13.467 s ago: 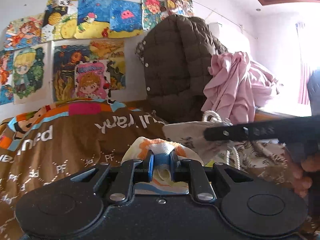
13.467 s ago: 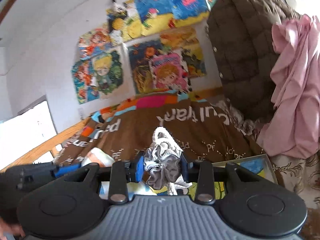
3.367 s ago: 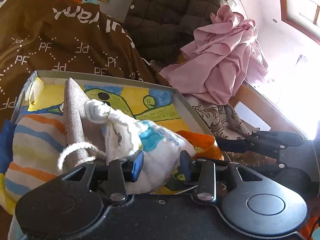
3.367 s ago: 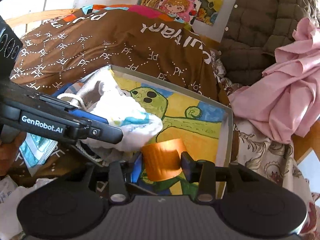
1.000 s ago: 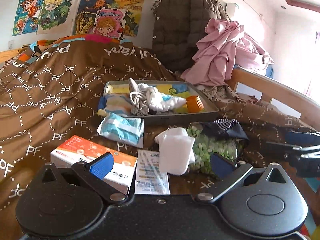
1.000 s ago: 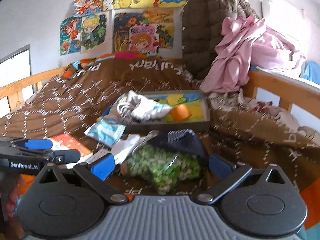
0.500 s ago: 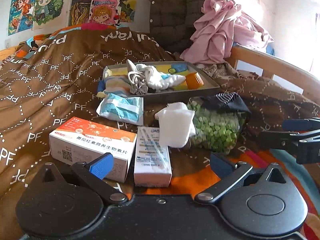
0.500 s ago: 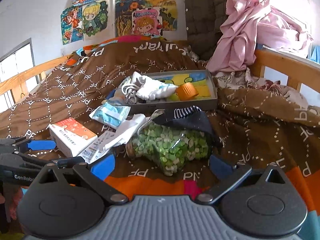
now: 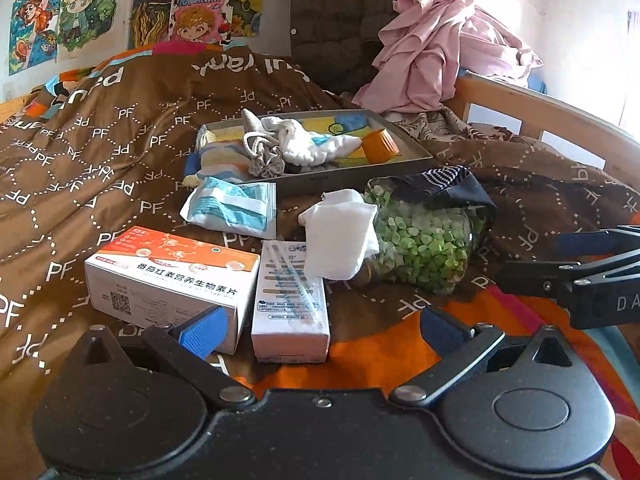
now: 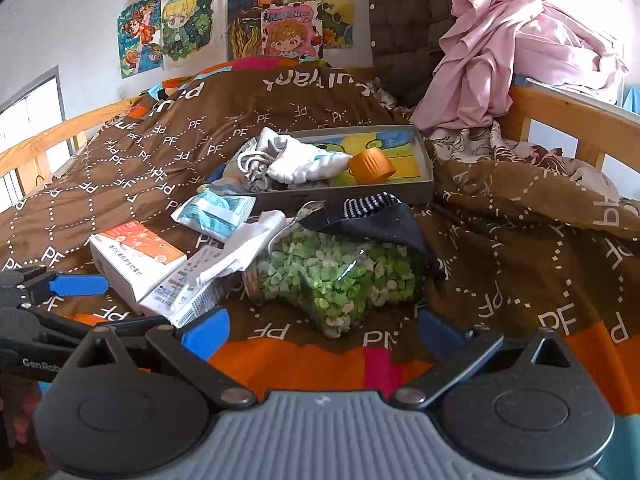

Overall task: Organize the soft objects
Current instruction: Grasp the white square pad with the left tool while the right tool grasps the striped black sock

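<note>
Soft things sit bunched together in the grey tray (image 9: 404, 141) out on the brown quilt (image 9: 100, 128): a white cloth with blue print (image 9: 310, 145) lies crumpled across the middle, a grey drawstring pouch (image 9: 262, 156) with a looped cord is pressed against its left side, and a striped cloth in pale orange and blue (image 9: 218, 158) spills over the tray's left rim. An orange cup (image 9: 380, 145) lies on its side in the tray just right of the white cloth, on the tray's painted bottom (yellow, green and blue).

Nearer, outside the tray, a dark sock with a striped cuff (image 10: 372, 212) drapes over a clear bag of green and white pieces (image 10: 336, 276). A folded white cloth (image 9: 338, 236) leans against the bag's left side and overlaps a narrow white box (image 9: 290, 296). Beside that box stands an orange-and-white box (image 9: 168, 276), and a blue-and-white packet (image 9: 234, 208) lies just in front of the tray.

Both tools hover low at the near edge of the bed, well apart from the tray. The left gripper (image 9: 324, 326) has its blue-padded fingers spread wide with nothing between them; the right gripper (image 10: 324, 330) is likewise spread wide and holds nothing. Each shows at the edge of the other's view. A pink garment (image 10: 512, 48) and a quilted brown jacket (image 9: 340, 20) are heaped at the far end, under drawings (image 10: 224, 16) taped on the wall.
</note>
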`<act>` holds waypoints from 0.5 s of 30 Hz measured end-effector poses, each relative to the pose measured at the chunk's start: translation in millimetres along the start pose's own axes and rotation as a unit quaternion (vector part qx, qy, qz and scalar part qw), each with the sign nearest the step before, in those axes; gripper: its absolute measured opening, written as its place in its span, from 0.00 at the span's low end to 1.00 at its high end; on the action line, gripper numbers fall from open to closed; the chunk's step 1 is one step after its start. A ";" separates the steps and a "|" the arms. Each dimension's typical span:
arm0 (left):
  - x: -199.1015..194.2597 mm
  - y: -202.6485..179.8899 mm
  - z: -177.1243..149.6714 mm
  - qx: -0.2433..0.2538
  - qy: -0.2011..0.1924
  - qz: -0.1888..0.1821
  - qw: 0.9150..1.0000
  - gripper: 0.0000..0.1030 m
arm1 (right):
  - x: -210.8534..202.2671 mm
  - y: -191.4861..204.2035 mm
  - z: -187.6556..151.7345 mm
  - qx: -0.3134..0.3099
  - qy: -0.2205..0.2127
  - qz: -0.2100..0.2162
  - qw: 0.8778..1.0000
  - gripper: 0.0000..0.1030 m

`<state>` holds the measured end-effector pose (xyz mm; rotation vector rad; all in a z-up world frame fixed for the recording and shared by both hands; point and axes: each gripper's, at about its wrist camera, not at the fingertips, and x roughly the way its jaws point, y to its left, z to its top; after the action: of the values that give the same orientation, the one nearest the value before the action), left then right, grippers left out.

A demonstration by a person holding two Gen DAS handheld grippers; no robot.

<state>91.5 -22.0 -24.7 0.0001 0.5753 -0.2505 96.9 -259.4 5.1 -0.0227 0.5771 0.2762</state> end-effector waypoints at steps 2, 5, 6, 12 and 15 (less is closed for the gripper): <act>0.9 1.4 0.9 0.000 0.000 0.001 1.000 0.99 | 1.3 -0.6 -0.2 0.003 -0.001 -0.001 1.000 1.00; 1.8 2.5 3.2 0.004 -0.002 0.000 1.000 0.99 | 1.3 -1.8 0.1 0.007 -0.009 -0.003 1.000 1.00; 2.3 2.6 4.2 0.005 -0.003 -0.001 1.000 0.99 | 0.9 -2.2 0.1 0.010 -0.013 -0.003 1.000 1.00; 7.4 9.4 19.7 0.002 -0.017 -0.012 1.000 0.99 | -2.8 -5.3 0.4 0.022 -0.040 -0.009 0.999 1.00; 9.2 12.5 25.9 0.001 -0.025 -0.017 1.000 0.99 | -3.4 -8.1 0.6 0.032 -0.049 -0.011 0.998 1.00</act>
<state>115.8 -13.8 -8.8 -0.0149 0.5258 -0.2837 96.6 -268.0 7.0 0.0460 0.4878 0.2353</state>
